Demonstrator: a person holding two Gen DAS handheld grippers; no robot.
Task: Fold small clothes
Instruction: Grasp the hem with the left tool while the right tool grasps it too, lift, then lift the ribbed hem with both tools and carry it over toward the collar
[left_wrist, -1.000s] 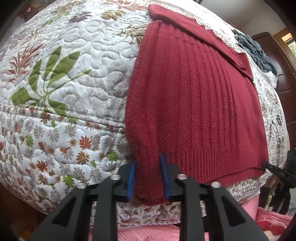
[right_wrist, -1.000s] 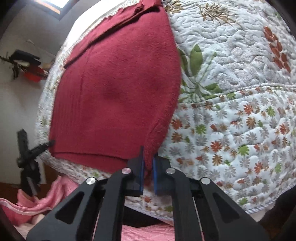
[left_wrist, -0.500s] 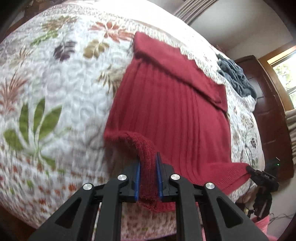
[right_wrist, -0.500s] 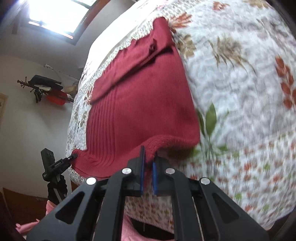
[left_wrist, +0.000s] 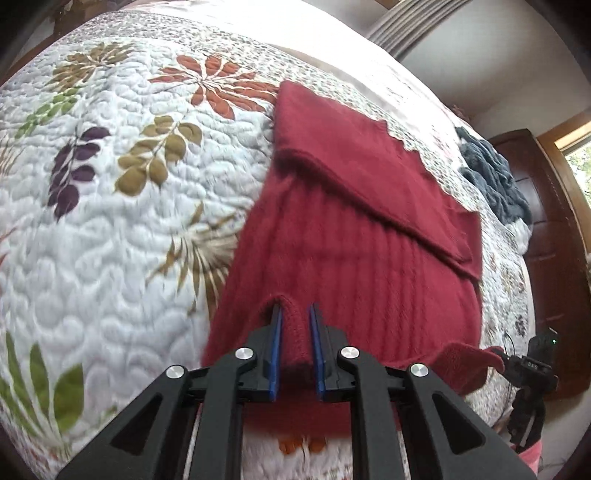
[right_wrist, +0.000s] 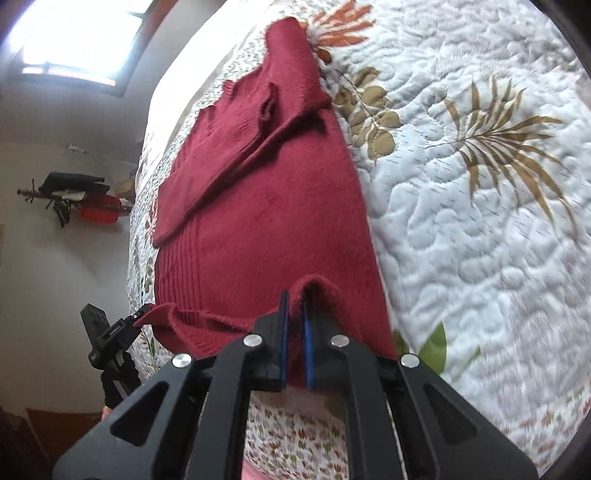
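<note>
Sweaters: just one, a dark red ribbed knit sweater (left_wrist: 354, 258), spread on the floral quilt (left_wrist: 122, 229) ahead of both claws. Grippers: two, each gripping the hem. One blue-grey garment (left_wrist: 491, 181) sits bunched far off to the right of the left claw, near a dark wooden cabinet (left_wrist: 554, 236).

The left gripper (left_wrist: 295, 343) points forward and slightly down over the sweater's body, its blue-padded fingers (left_wrist: 275, 343) closed to a narrow gap around a raised fold of the hem, lifted off the quilt. Beyond it a folded sleeve lies across the top of the sweater.

The right gripper (right_wrist: 294, 338) comes in at the same low angle, jaws nearly together, pinching its own hump of hem between the blue pads. In the right wrist view, the left gripper shows off to the left, with a corner of the red hem caught at its tip. Quilt runs bare to the right of this claw.
</note>
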